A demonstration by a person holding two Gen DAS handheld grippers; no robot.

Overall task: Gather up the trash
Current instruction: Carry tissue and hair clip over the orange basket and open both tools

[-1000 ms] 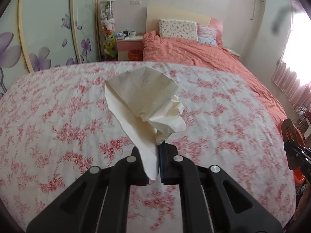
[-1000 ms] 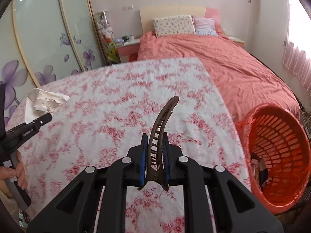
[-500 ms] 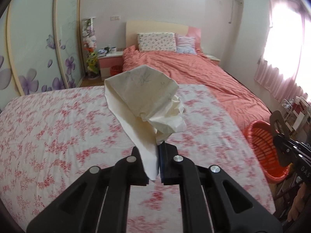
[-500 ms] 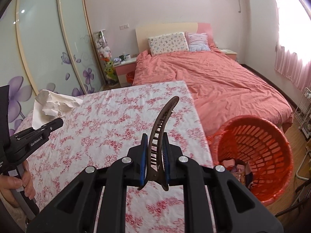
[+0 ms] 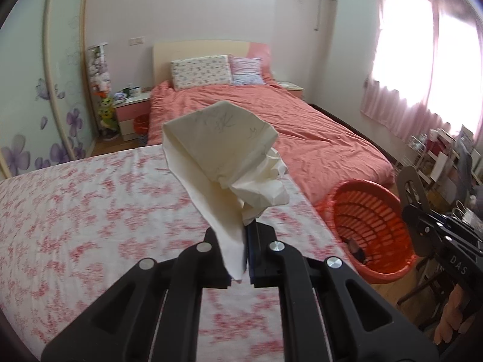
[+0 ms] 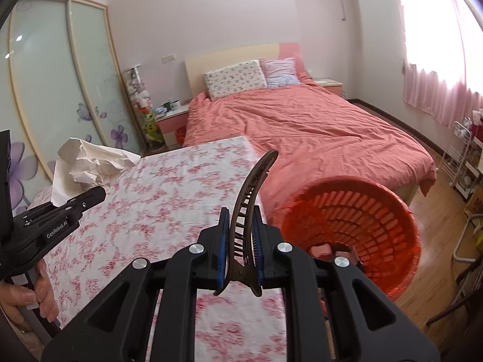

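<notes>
Pink bedroom, with a floral-clothed desk (image 5: 90, 211) in front of the bed. From the left wrist view, the left claw (image 5: 240, 253) is clenched on a crumpled paper (image 5: 223, 157) held above the desk; the orange basket (image 5: 371, 226) stands on the floor to the right — carry the paper right over its rim before releasing. From the right wrist view, the right claw (image 6: 240, 250) grips a brown hair clip (image 6: 249, 208) beside the basket (image 6: 362, 226) — centre it over the opening first.

surface: floral-cloth table (image 5: 90, 211) | floor (image 6: 437, 211): orange basket (image 6: 377, 217)
</notes>
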